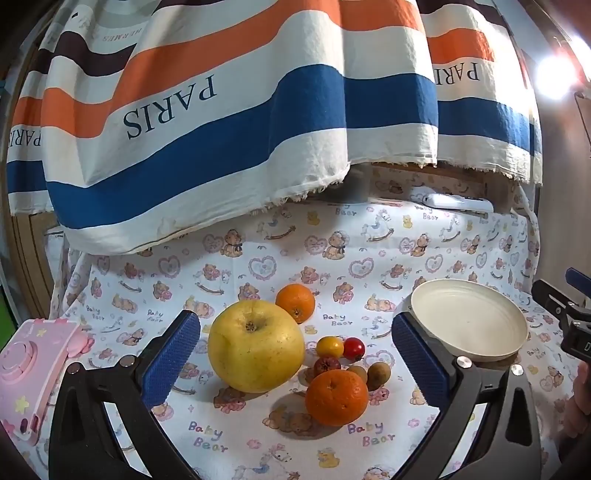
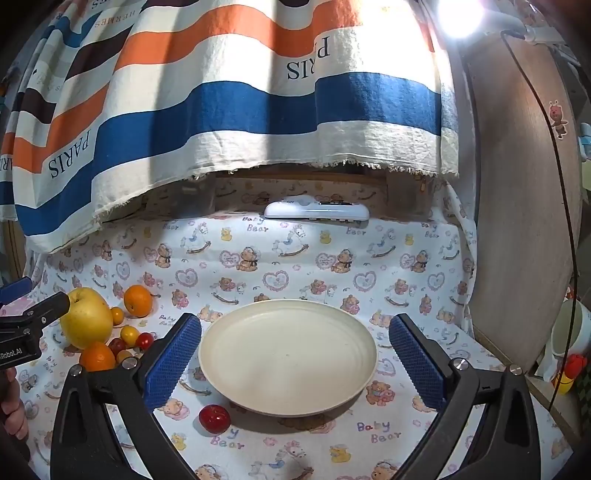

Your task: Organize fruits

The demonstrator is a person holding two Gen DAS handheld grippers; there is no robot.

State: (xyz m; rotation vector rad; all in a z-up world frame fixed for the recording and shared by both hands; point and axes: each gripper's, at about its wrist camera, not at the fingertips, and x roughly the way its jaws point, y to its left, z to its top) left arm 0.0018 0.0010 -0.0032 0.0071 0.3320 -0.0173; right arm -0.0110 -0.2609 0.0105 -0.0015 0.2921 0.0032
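In the left wrist view my left gripper (image 1: 295, 354) is open, its blue pads either side of a big yellow apple (image 1: 256, 346), a near orange (image 1: 337, 397) and several small fruits: a yellow tomato (image 1: 329, 346), a red tomato (image 1: 354, 348), a dark red fruit (image 1: 326, 364) and a brown one (image 1: 378, 371). A second orange (image 1: 295, 302) lies behind. The cream plate (image 1: 469, 321) is empty at right. In the right wrist view my right gripper (image 2: 294, 360) is open around the plate (image 2: 288, 356). A red fruit (image 2: 214, 418) lies in front of the plate.
A striped "PARIS" cloth (image 1: 229, 110) hangs over the back of the bear-print table cover (image 2: 295, 258). A white remote-like device (image 2: 317, 211) lies at the back. A pink toy (image 1: 33, 369) sits at the left. A bright lamp (image 2: 458, 14) and a wooden board (image 2: 524, 184) stand at right.
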